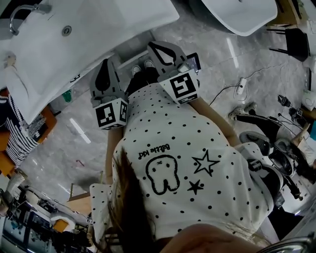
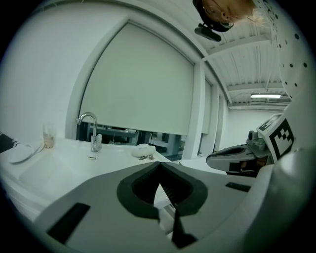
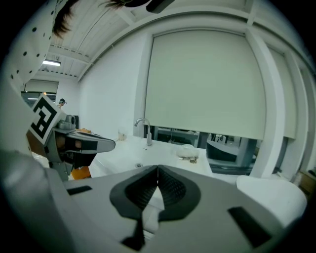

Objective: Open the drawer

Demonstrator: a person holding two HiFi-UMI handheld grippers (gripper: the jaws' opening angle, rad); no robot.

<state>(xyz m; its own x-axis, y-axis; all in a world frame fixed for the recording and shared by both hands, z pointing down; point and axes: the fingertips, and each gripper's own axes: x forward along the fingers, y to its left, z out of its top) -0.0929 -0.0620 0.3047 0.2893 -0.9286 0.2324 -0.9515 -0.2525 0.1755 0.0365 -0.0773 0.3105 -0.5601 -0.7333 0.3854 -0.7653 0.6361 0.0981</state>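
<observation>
My left gripper [image 1: 106,62] and right gripper [image 1: 152,46] are held side by side in front of the person's dotted shirt. Both point at the edge of a white sink counter [image 1: 113,34]. The jaws of each are closed tip to tip with nothing between them, as the left gripper [image 2: 159,164] and right gripper [image 3: 158,168] show in their own views. A grey cabinet front [image 1: 132,49] sits under the counter edge between the grippers. I cannot make out a drawer or a handle on it. A faucet [image 2: 91,129] stands behind the basin.
A glass [image 2: 48,136], a white object with keys [image 3: 187,154] and a cloth [image 2: 19,153] lie on the counter. A second white basin [image 1: 242,15], a dark chair [image 1: 292,42] and a power strip with cable [image 1: 241,87] are to the right on the marble floor.
</observation>
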